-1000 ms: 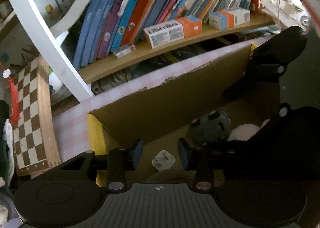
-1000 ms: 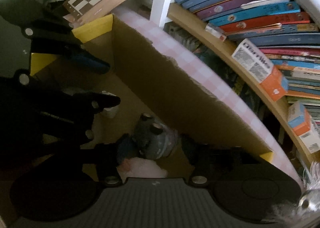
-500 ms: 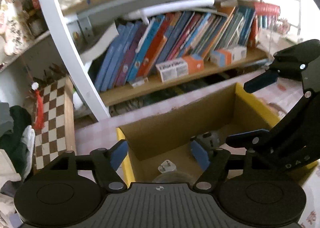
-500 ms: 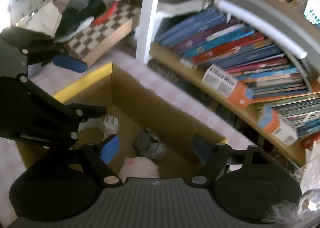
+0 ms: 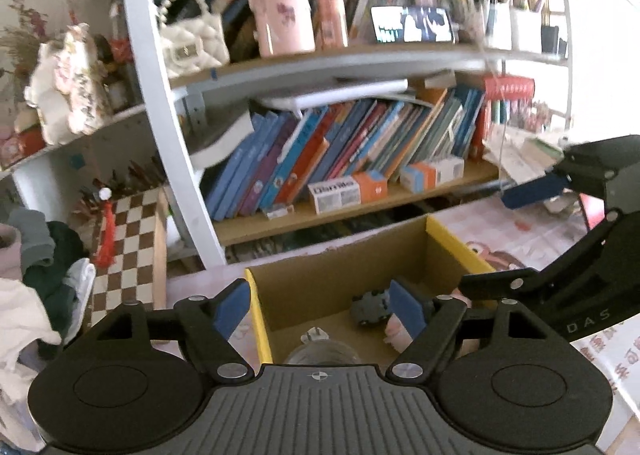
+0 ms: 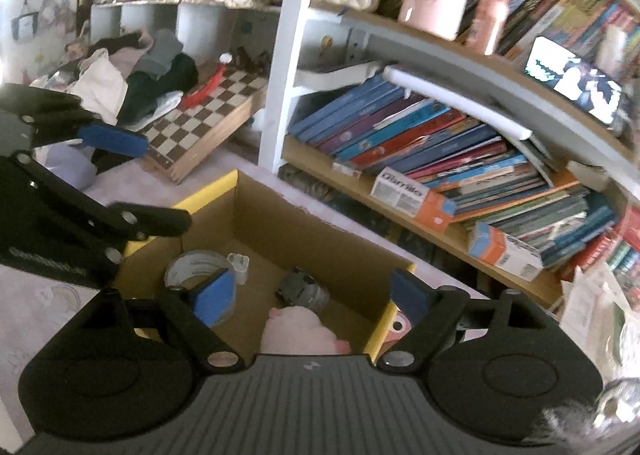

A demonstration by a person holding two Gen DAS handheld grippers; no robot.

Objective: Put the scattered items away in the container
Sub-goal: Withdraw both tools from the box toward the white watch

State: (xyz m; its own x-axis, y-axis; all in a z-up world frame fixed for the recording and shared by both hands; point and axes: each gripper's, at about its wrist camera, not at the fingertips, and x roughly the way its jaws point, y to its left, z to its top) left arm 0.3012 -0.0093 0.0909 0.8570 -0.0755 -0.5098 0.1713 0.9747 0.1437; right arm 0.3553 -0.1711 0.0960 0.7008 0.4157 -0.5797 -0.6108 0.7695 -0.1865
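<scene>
Both the left gripper [image 5: 318, 307] and the right gripper [image 6: 306, 297] hang with jaws spread and hold nothing. Inside the cardboard box [image 6: 208, 195] lie the tape roll [image 6: 190, 263] at 9 o'clock, the white plug [image 6: 239, 263], the grey toy [image 6: 304, 293] and the pink plush [image 6: 296, 333] at 6 o'clock. The two grippers are near (they could knock together).

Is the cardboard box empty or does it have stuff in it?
Not empty. The cardboard box holds a tape roll, a white plug, a grey toy and a pink plush.
</scene>
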